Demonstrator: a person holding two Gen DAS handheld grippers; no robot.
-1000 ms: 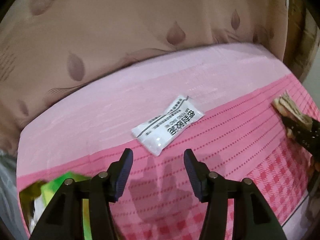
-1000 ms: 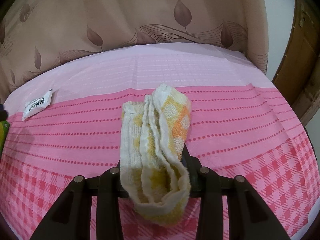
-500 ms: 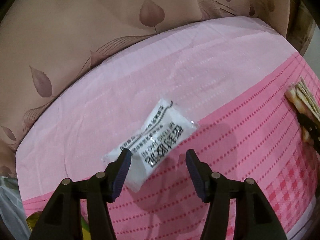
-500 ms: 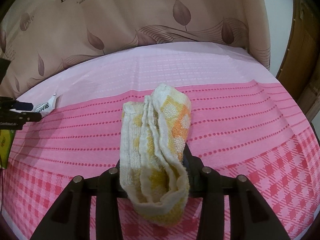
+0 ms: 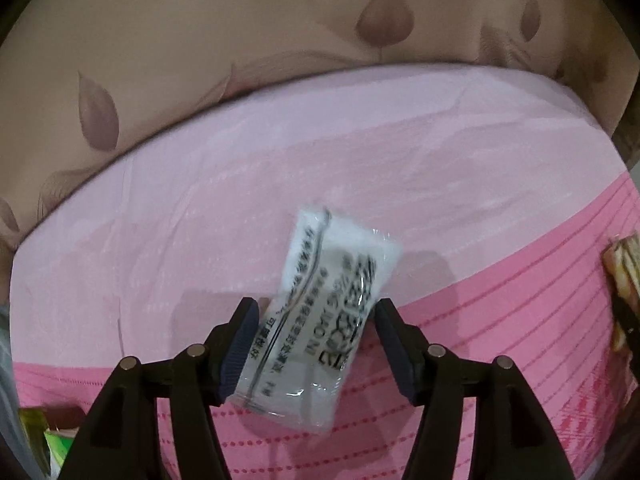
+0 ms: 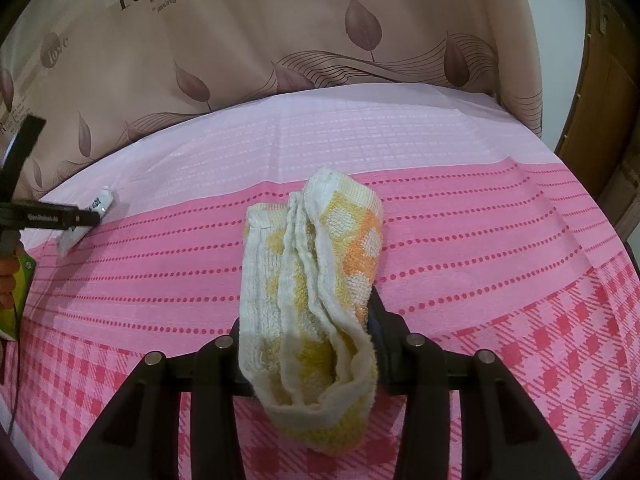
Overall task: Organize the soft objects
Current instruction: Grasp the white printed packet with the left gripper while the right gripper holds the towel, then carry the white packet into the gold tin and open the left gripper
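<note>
Terry towel [image 6: 316,300] clamped in right gripper [image 6: 308,344], hiding its pads; left gripper [image 5: 314,320] wide astride packet [image 5: 320,320].

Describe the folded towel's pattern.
White terry towel with yellow and orange checks; the right wrist view shows it best.

One flat white plastic sachet with black print [image 5: 328,316]. One folded terry towel checked in yellow, orange and white [image 6: 316,300]. One green printed carton [image 6: 18,300], partly cut off at the edge. One pink striped and checked cloth [image 6: 480,240]. One beige curtain with brown leaves [image 6: 320,32].
</note>
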